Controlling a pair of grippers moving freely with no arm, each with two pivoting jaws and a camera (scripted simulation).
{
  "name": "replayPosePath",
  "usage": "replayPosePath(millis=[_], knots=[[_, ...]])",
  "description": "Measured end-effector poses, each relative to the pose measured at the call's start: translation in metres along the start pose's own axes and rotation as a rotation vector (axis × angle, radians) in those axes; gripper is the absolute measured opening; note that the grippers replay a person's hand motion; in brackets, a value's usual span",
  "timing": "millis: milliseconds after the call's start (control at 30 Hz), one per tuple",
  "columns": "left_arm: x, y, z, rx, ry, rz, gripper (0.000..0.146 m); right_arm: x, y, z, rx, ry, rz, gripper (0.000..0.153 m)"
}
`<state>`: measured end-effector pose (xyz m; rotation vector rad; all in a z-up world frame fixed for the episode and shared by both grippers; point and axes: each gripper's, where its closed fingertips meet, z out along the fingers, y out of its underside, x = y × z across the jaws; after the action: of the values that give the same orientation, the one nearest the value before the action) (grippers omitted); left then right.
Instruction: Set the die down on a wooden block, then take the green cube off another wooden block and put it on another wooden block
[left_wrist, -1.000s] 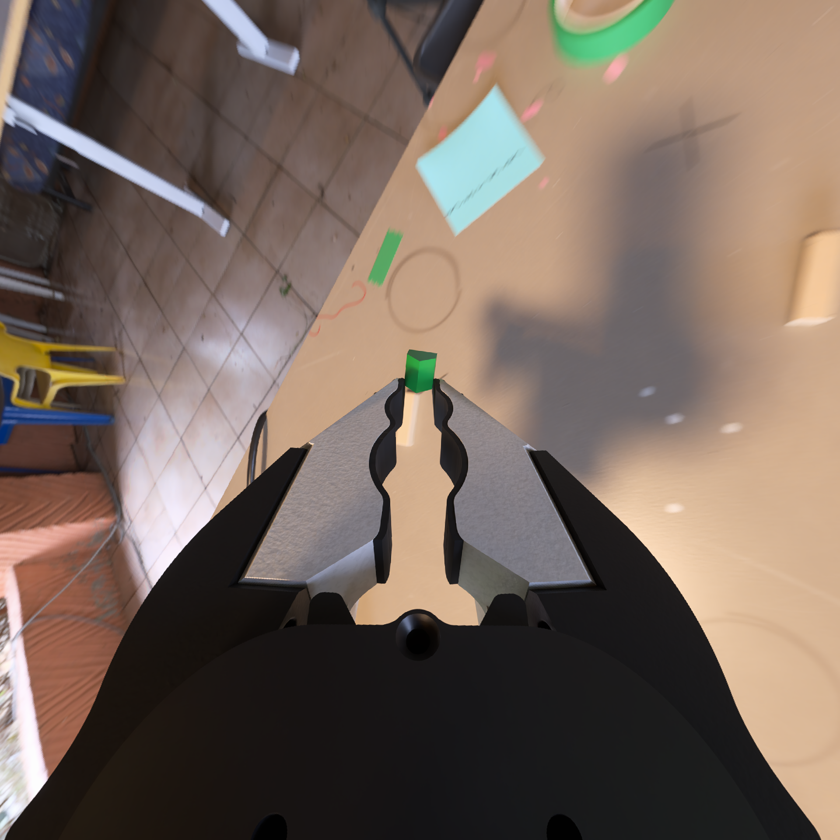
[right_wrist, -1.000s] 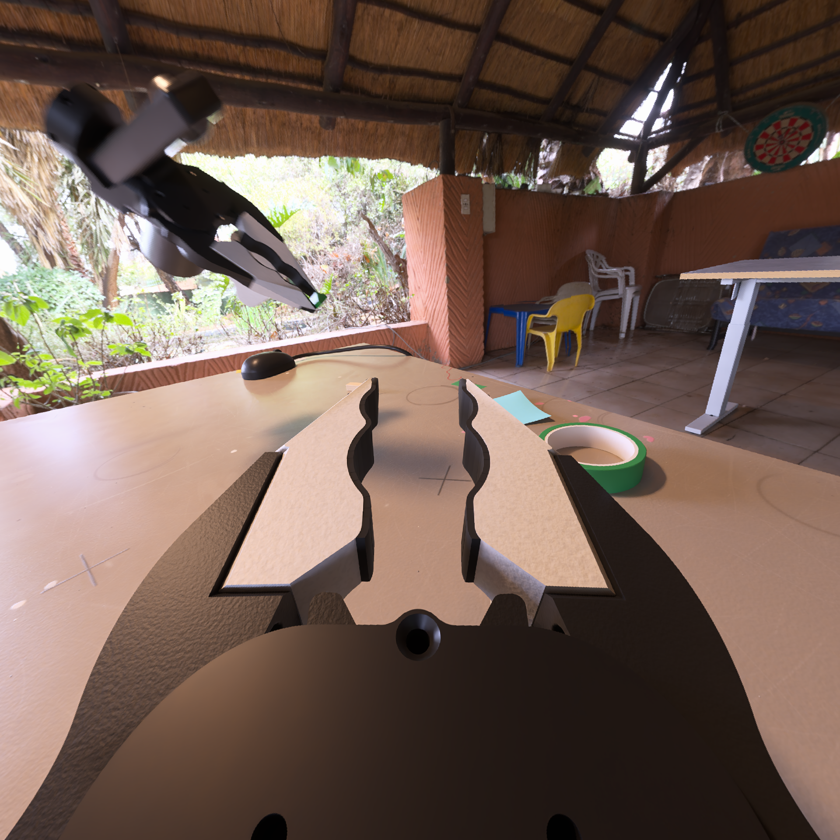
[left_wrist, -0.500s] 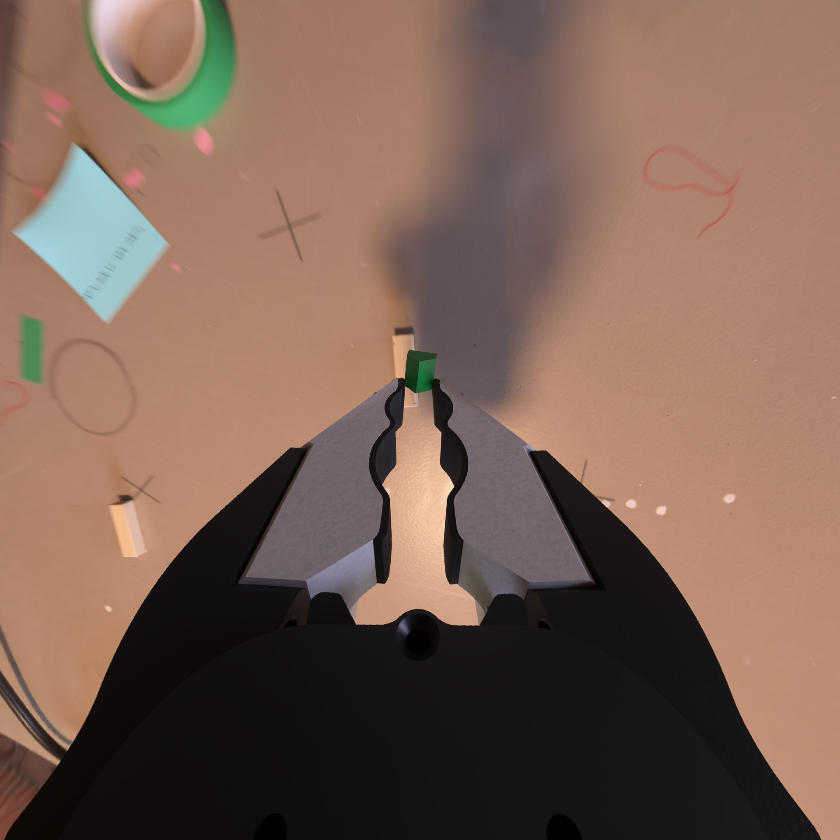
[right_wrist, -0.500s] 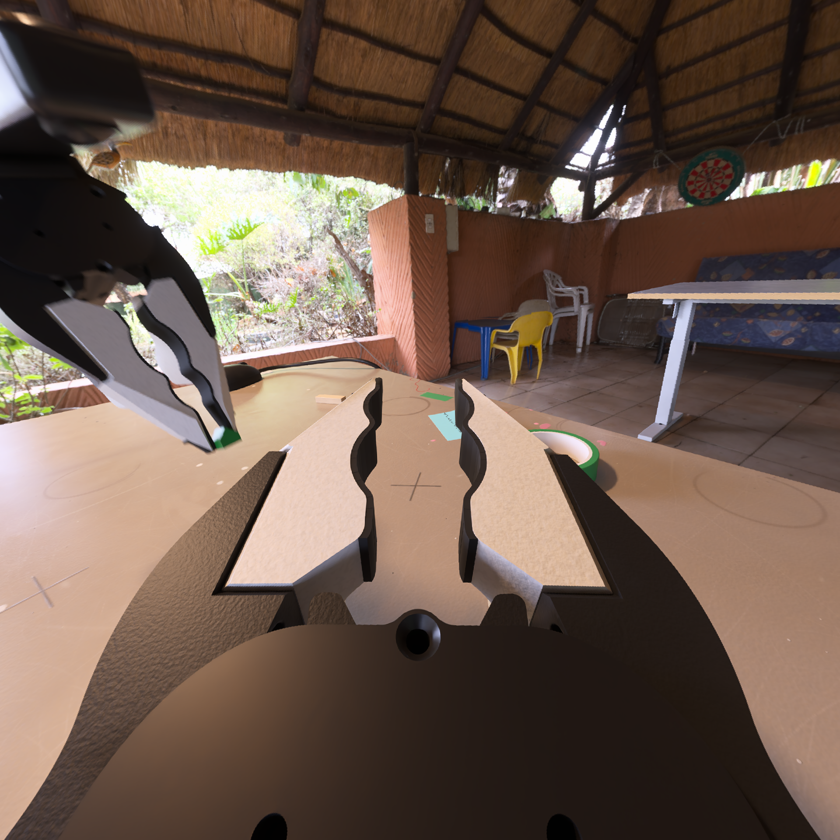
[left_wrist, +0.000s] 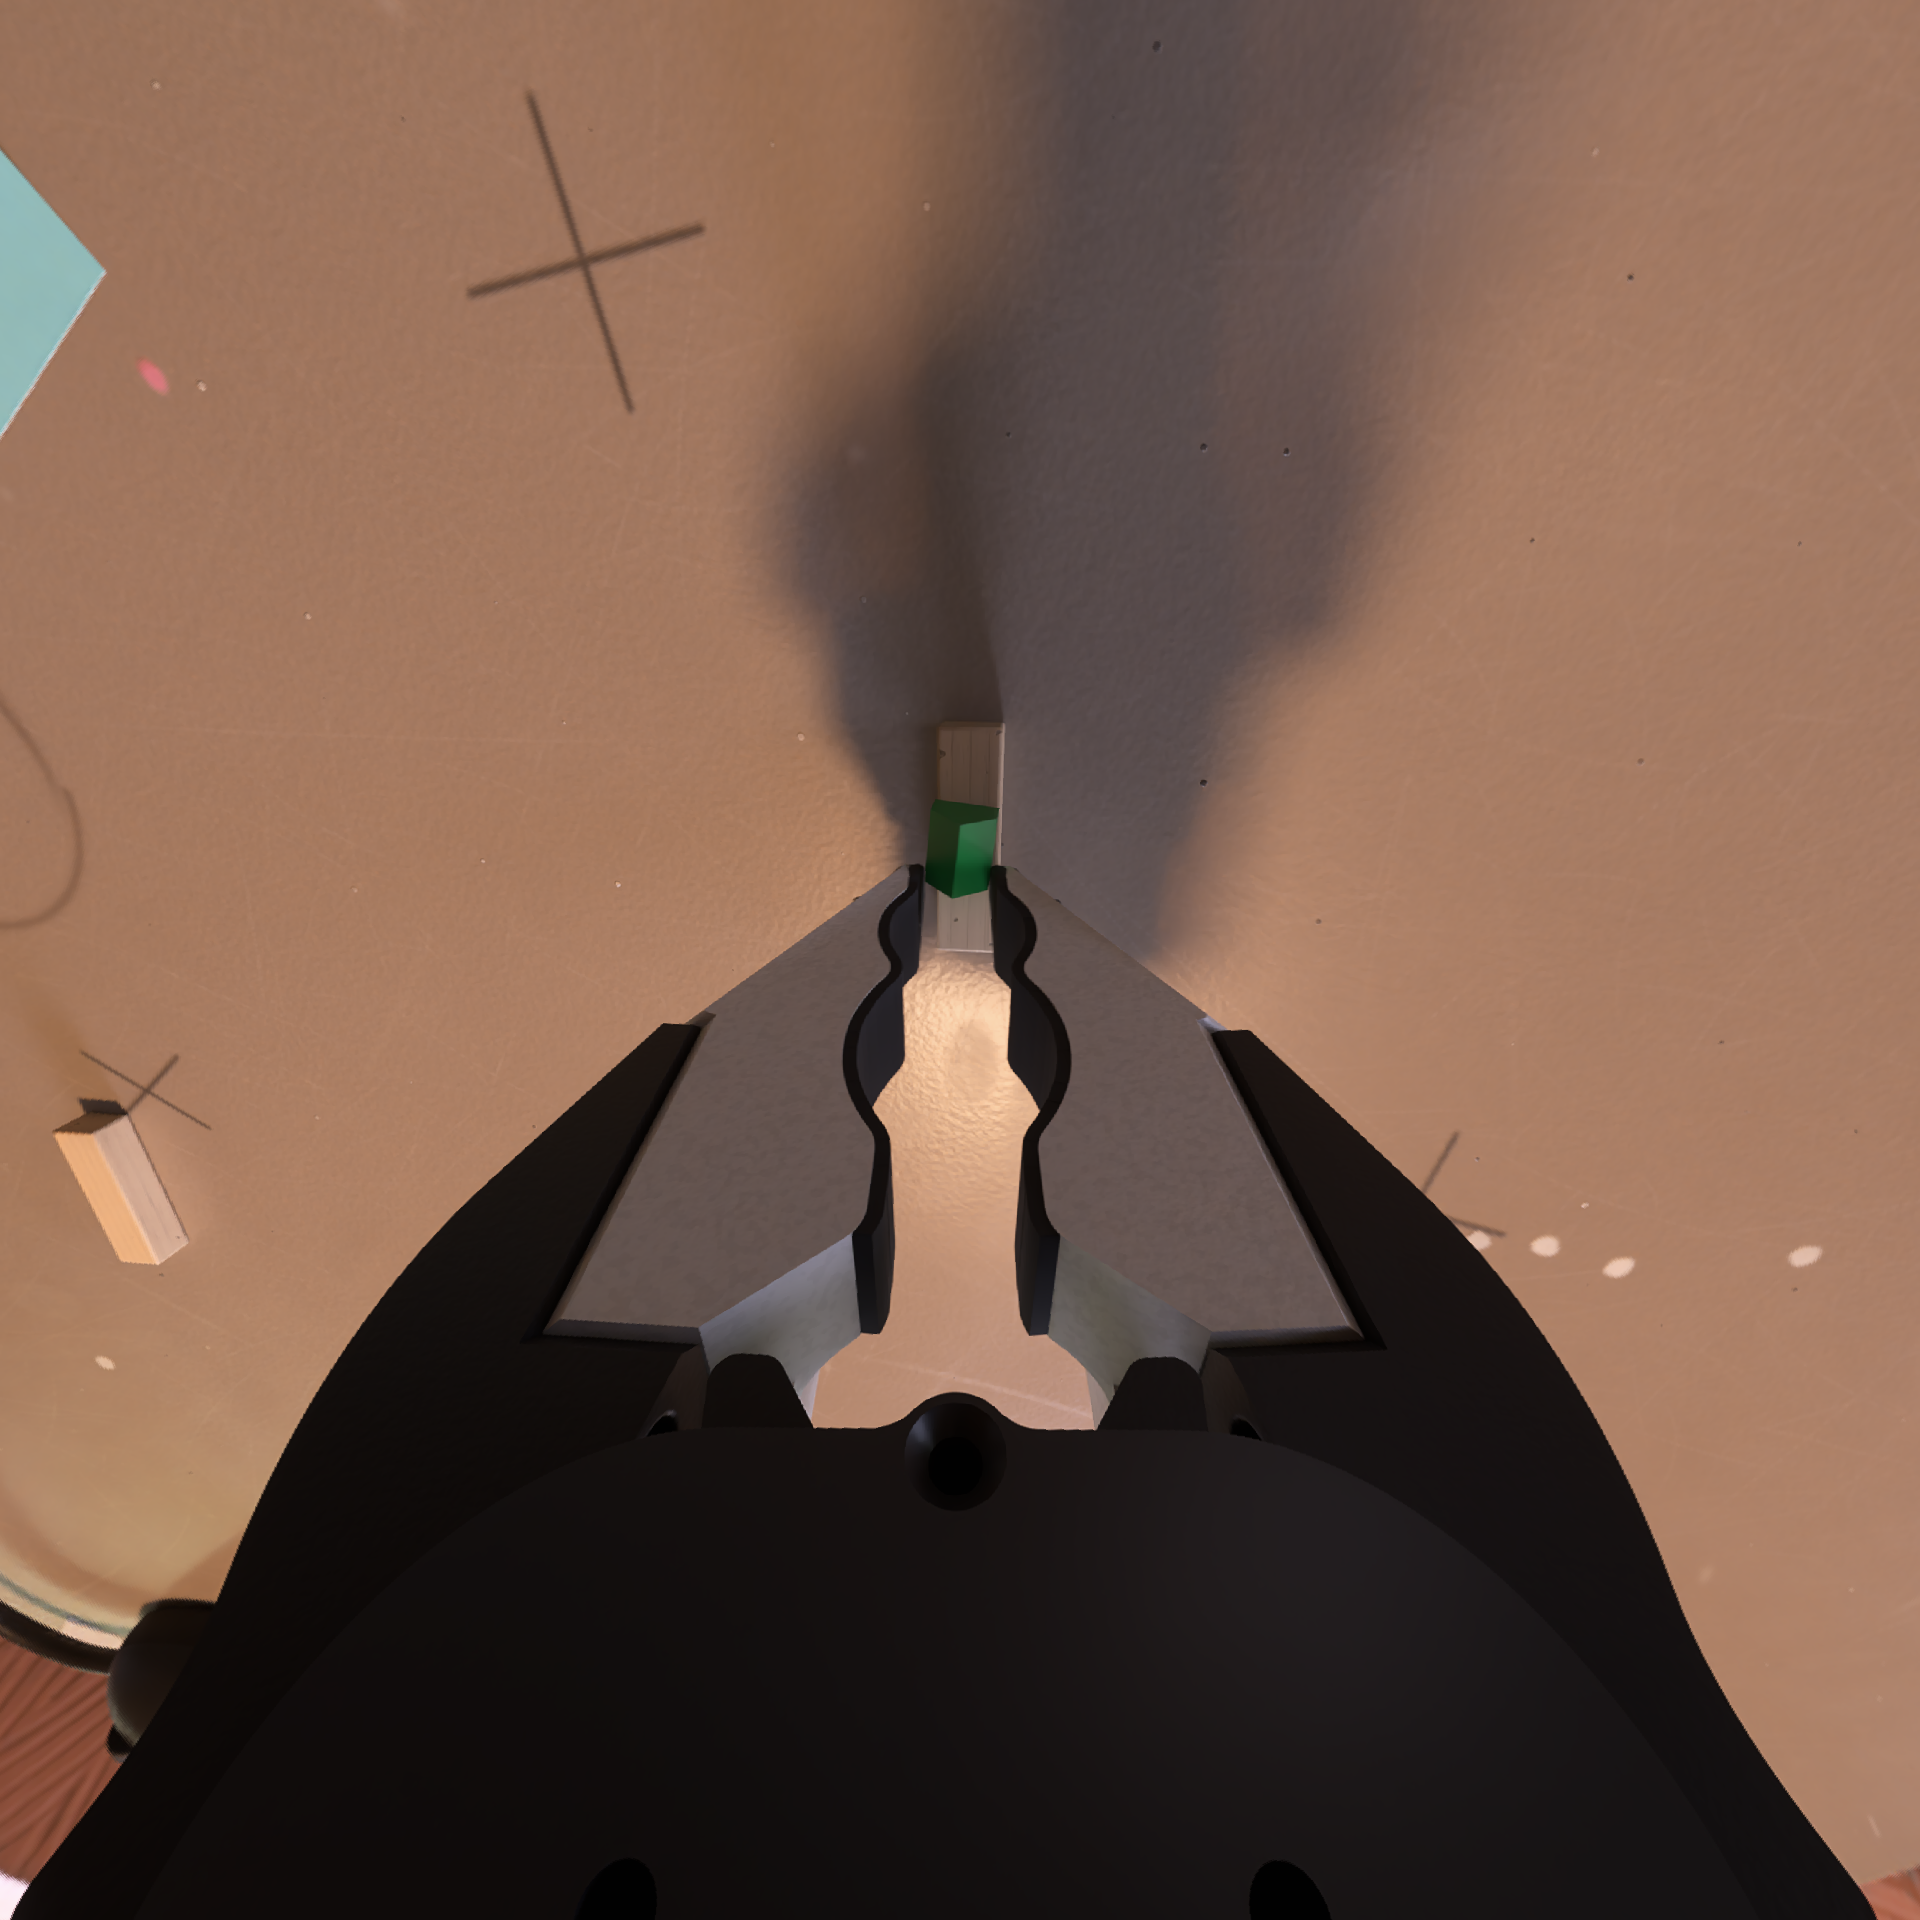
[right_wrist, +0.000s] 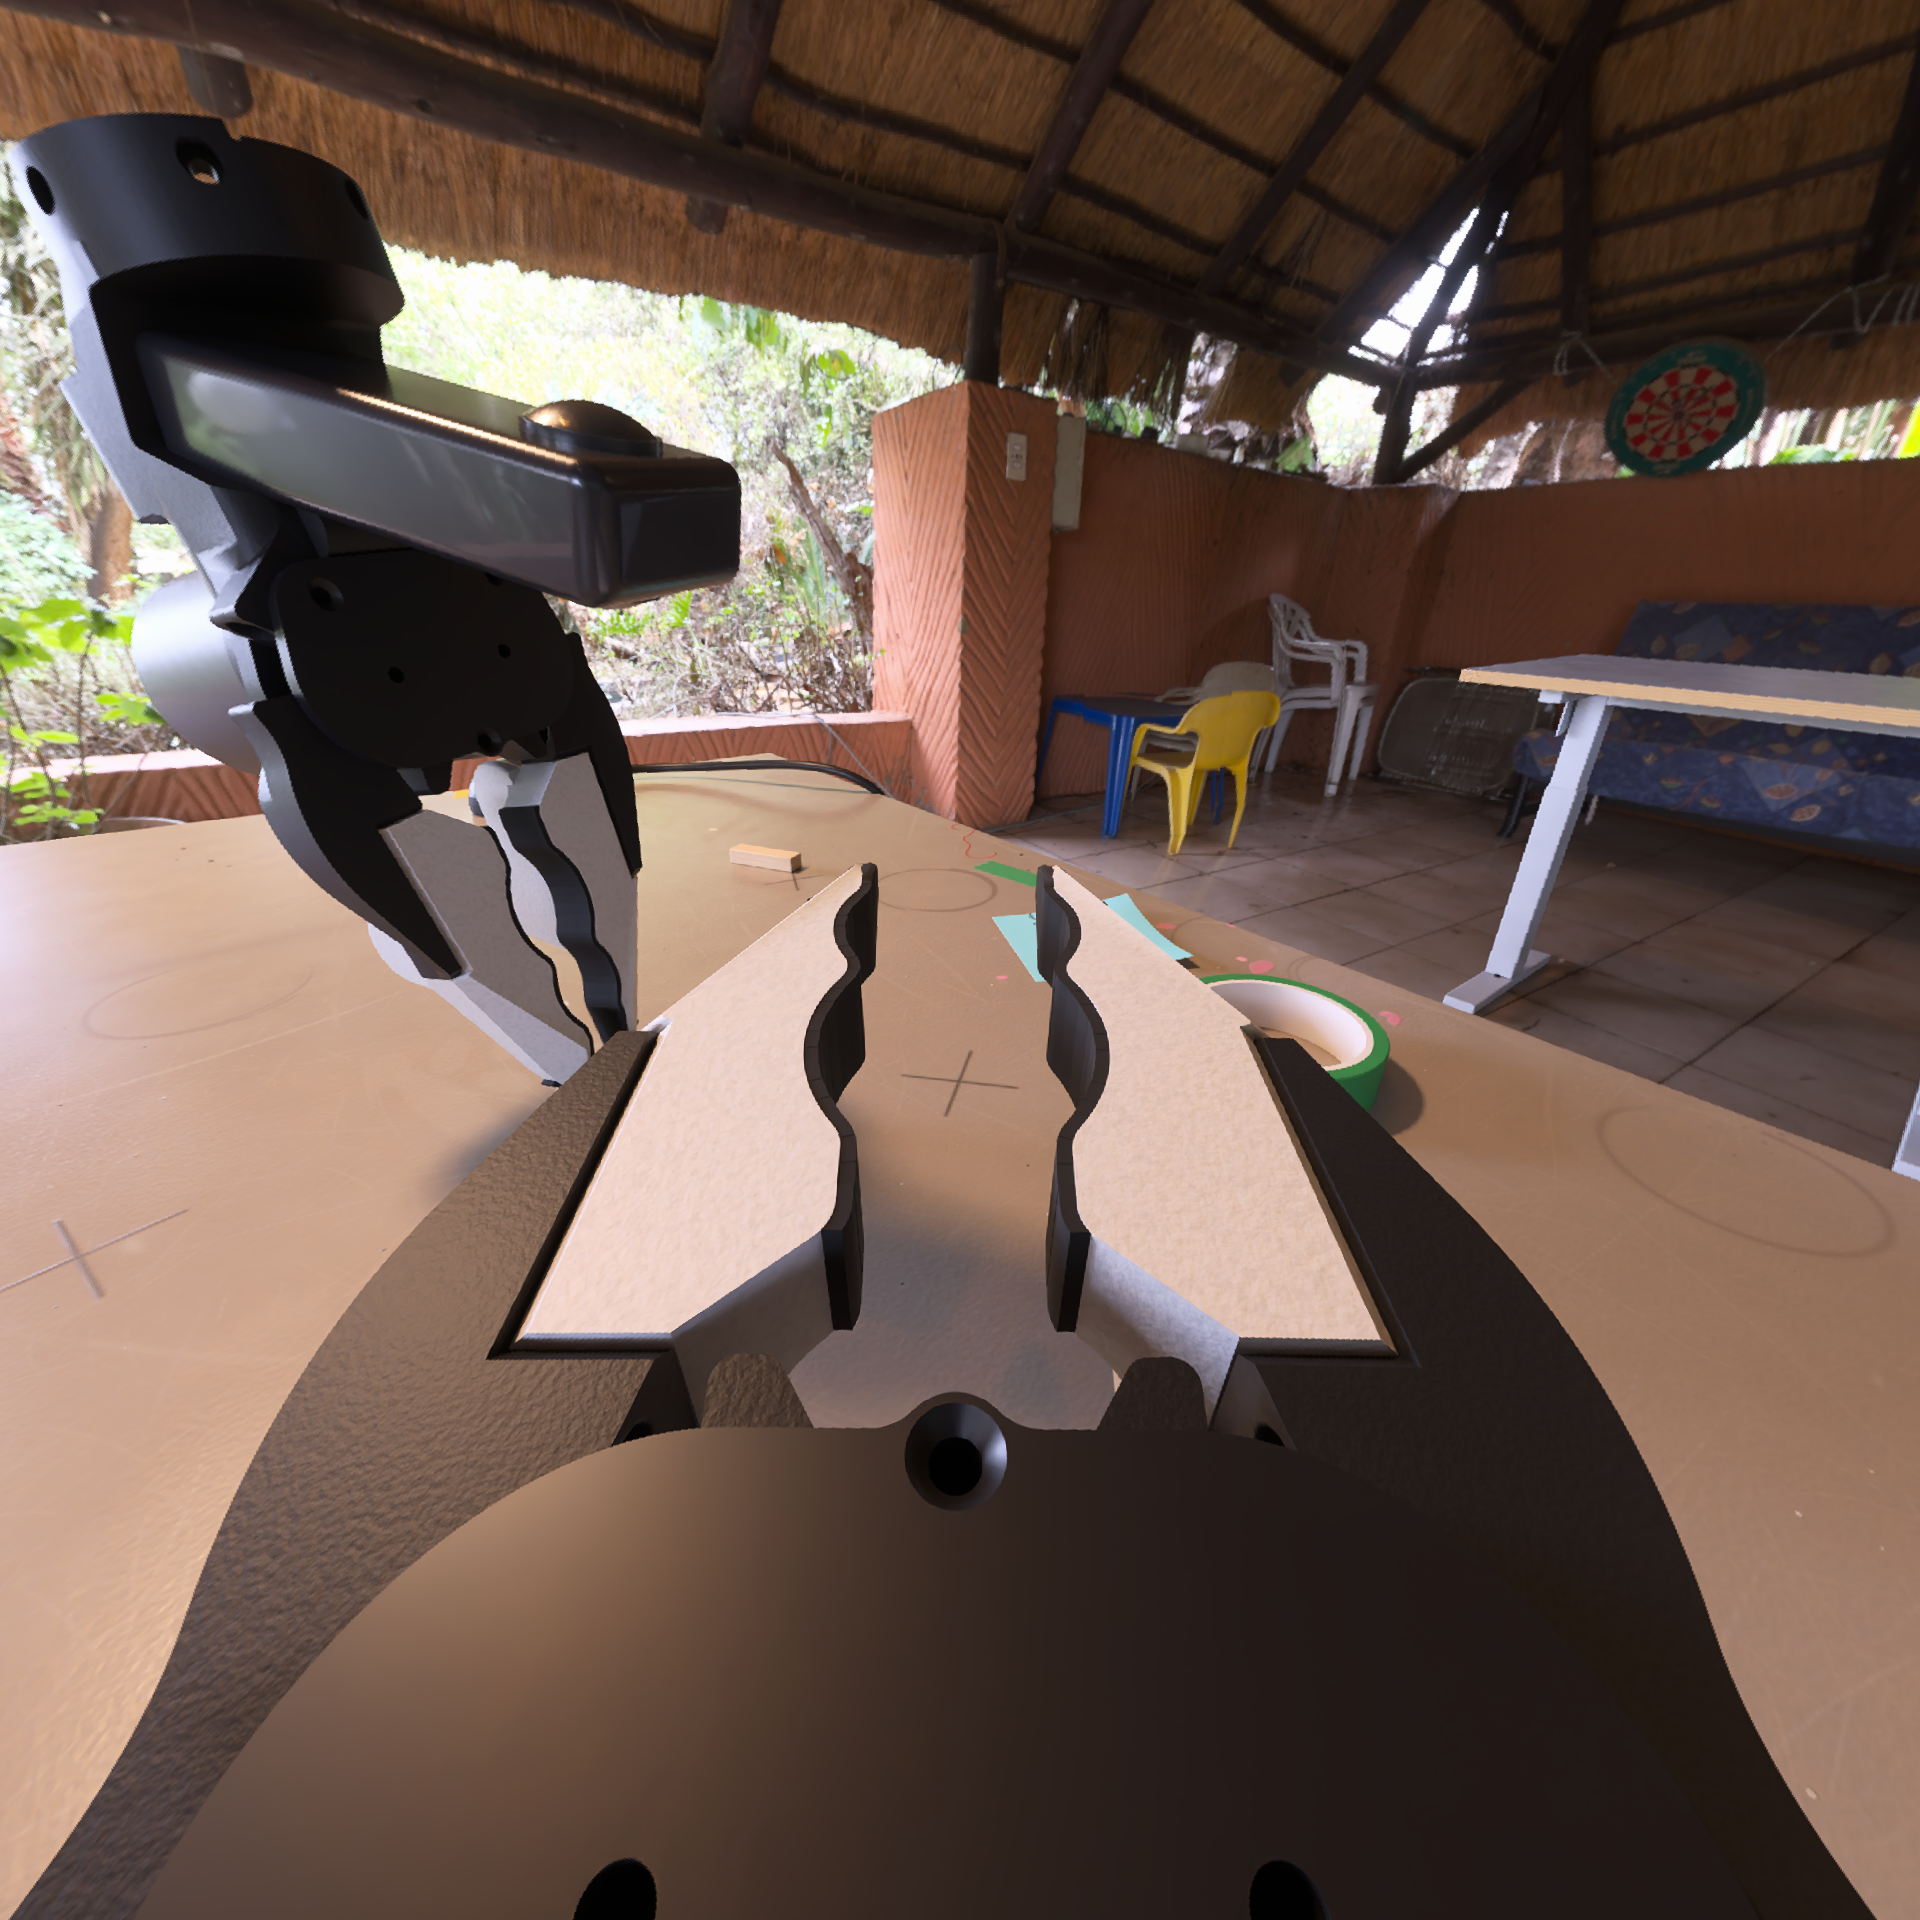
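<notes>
My left gripper (left_wrist: 958, 883) is shut on the green cube (left_wrist: 961, 847) at its fingertips and points down at the table. A pale wooden block (left_wrist: 971, 758) lies flat right under the cube; I cannot tell whether they touch. A second wooden block (left_wrist: 120, 1195) lies at the far left, and also shows in the right wrist view (right_wrist: 766, 857). My right gripper (right_wrist: 956, 894) is open and empty, low over the table. The left gripper (right_wrist: 499, 935) stands to its left there, its tips hidden behind my right gripper's body. No die is in view.
A green tape roll (right_wrist: 1340, 1039) sits right of my right gripper. A light blue note (right_wrist: 1018, 930) lies beyond the tips, and shows at the left edge in the left wrist view (left_wrist: 31, 291). The table edge runs along the right (right_wrist: 1558, 1049).
My left gripper has swung over the table and come down with the green cube until it is over the wooden block. In the right wrist view it is now lower and closer.
</notes>
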<state>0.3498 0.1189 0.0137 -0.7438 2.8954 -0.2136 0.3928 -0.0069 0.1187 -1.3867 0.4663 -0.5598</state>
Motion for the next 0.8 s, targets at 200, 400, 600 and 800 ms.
replayPosePath(millis=[200, 400, 600, 800], knots=[[0.001, -0.01, -0.009, 0.097, 0.016, -0.058, 0.046, -0.001, 0.003, 0.001, -0.016, -0.006, -0.003, 0.029], [-0.025, -0.004, -0.094, 0.354, -0.192, -0.116, 0.041, 0.0, 0.002, 0.001, -0.011, -0.001, -0.001, 0.029], [-0.096, 0.1, -0.159, 0.345, -0.445, -0.498, 0.029, -0.001, 0.002, 0.001, -0.013, -0.005, 0.005, 0.03], [-0.111, 0.177, -0.101, 0.186, -0.192, -0.832, 0.028, -0.001, 0.003, 0.001, -0.015, -0.005, 0.011, 0.03]])
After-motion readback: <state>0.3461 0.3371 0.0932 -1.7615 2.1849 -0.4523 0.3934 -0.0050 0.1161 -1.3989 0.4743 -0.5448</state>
